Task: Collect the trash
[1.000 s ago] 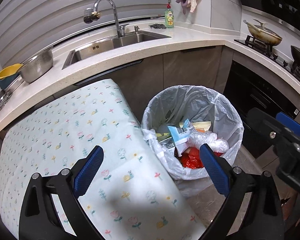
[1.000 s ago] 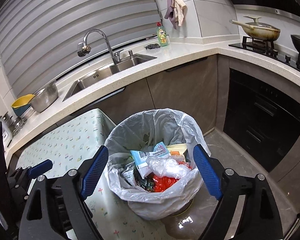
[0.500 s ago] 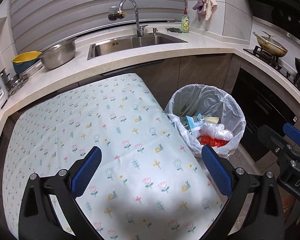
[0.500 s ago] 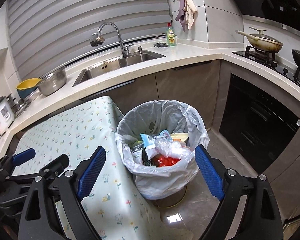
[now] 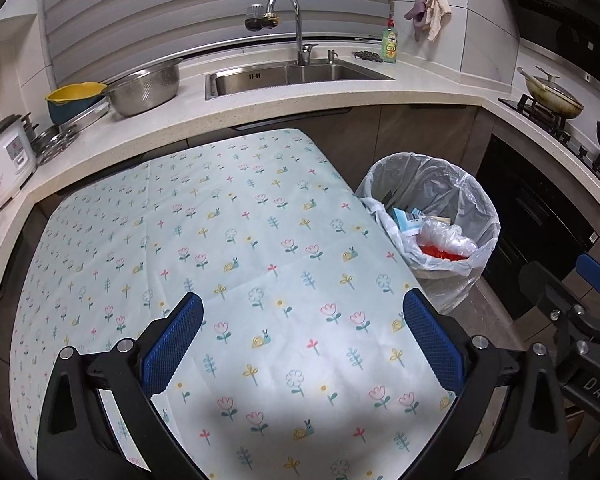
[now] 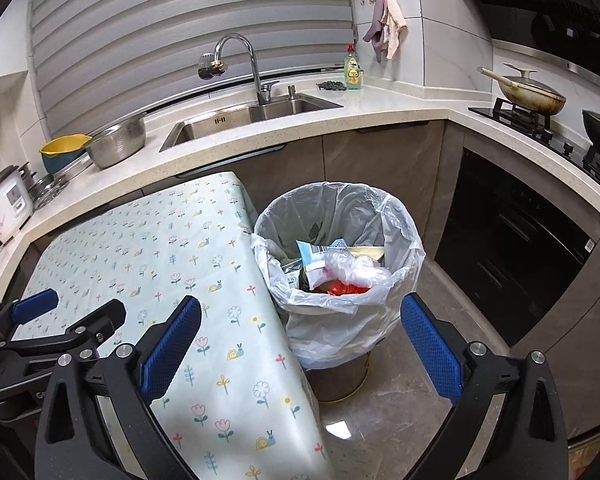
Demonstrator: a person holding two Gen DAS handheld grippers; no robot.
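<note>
A bin lined with a white plastic bag [image 5: 476,196] [image 6: 404,248] stands on the floor at the table's right edge. It holds trash: a blue-white carton [image 6: 314,258], a clear plastic wrap [image 6: 350,266] and something red [image 6: 342,289]. My left gripper [image 5: 302,344] is open and empty above the flowered tablecloth [image 5: 220,240]. My right gripper [image 6: 300,348] is open and empty, above the table edge and the floor in front of the bin. The left gripper also shows at the left in the right wrist view [image 6: 66,316].
A counter with a sink [image 5: 296,74], tap, steel colander [image 5: 146,86], yellow bowl, rice cooker [image 5: 6,156] and soap bottle [image 5: 390,42] runs behind the table. A stove with a pan [image 6: 534,94] and a dark oven [image 6: 512,240] are at the right.
Both grippers have pulled back and up from the bin. The left one has swung left over the tablecloth. Both stay open and empty.
</note>
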